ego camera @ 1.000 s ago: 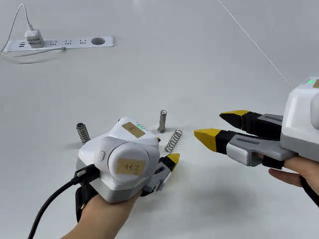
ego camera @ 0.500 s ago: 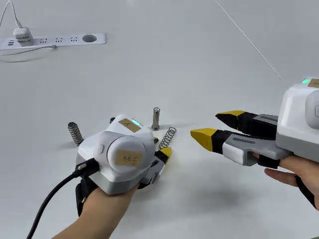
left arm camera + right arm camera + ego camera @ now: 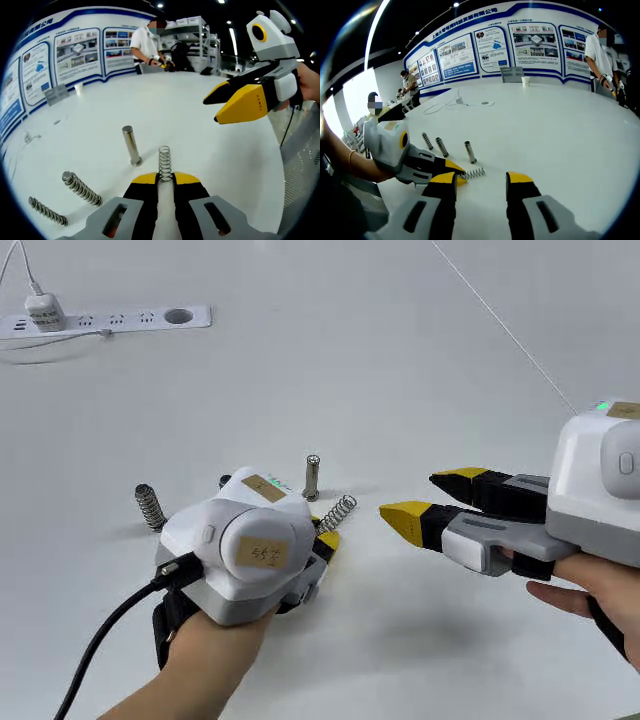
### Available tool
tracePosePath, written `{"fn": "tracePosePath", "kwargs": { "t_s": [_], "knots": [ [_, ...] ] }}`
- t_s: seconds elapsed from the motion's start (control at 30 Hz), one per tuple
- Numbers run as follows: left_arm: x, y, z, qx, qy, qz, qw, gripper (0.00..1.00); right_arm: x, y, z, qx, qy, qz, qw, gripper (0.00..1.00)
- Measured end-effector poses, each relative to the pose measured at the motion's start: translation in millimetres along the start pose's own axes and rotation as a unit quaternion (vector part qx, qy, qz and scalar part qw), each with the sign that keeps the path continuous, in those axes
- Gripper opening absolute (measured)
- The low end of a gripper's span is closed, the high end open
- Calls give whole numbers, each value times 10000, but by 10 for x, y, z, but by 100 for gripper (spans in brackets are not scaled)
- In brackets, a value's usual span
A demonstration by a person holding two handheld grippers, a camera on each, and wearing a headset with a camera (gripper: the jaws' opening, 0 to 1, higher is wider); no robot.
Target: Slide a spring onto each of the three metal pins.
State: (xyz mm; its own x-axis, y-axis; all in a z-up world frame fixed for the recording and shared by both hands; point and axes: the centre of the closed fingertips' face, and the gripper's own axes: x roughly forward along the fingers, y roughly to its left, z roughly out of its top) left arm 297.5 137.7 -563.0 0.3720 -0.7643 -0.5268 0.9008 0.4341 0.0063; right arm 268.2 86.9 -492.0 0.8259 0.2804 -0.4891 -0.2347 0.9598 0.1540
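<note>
**Workbench** (image 3: 420,360): white and plain. In the head view there is open surface from 11 through 3 o'clock of the work, and no edge is in frame. In the left gripper view the bench edge (image 3: 280,155) runs down the 3 to 4 o'clock side.

**Wall posters** (image 3: 495,47): blue-bordered panels with a blue heading line above. The characters are too small to read.

**Left gripper** (image 3: 325,538): low on the bench at 7 o'clock of frame centre. Its jaws are clenched on one end of the spring (image 3: 340,510). There are two tan tape tabs (image 3: 262,555) on the housing with handwritten marks, illegible.

**Right gripper** (image 3: 410,495): at 3 o'clock, raised, jaws spread with nothing between them. Its yellow tips aim toward 9 o'clock, near the spring but apart from it. There is small lettering on a yellow tip in the left gripper view (image 3: 211,110), not legible.

**Power strip** (image 3: 120,319): far off at 10 o'clock, with a white charger (image 3: 44,310) plugged in at its left end. A thin cord (image 3: 500,325) crosses the bench on a diagonal at 1 o'clock.

**Bare pin** (image 3: 312,477): upright, at 12 o'clock of the left tips, with free bench all round.

**Sprung pins** (image 3: 442,146) (image 3: 426,141): side by side at 9 to 10 o'clock of the bare pin.

**Spring**, left gripper view (image 3: 165,162): stands straight out of the closed tips. Its free end is at 3 o'clock of the bare pin's foot, not touching.
</note>
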Motion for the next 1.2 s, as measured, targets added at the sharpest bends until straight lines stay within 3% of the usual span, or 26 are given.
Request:
{"fn": "tracePosePath", "kwargs": {
  "t_s": [0.27, 0.5, 0.6, 0.7, 1.2],
  "knots": [
    [-79, -15, 83, 58, -168, -82, 9998, 10, -5, 14, 54, 163, -90, 39, 9998, 40],
    [-256, -19, 234, -37, -501, -152, 9986, 10, -17, 49, 159, 508, -276, 167, 9982, 39],
    [-340, -25, 310, -272, -762, -212, 9965, 10, -17, 74, 195, 617, -339, 238, 9972, 39],
    [-420, -10, 330, -213, -860, -221, 9958, 10, -17, 114, 233, 718, -400, 324, 9961, 38],
    [-744, -31, 459, 15, -1314, -344, 9907, 10, 16, 437, 353, 1373, -546, 1046, 9835, 30]
  ]
}}
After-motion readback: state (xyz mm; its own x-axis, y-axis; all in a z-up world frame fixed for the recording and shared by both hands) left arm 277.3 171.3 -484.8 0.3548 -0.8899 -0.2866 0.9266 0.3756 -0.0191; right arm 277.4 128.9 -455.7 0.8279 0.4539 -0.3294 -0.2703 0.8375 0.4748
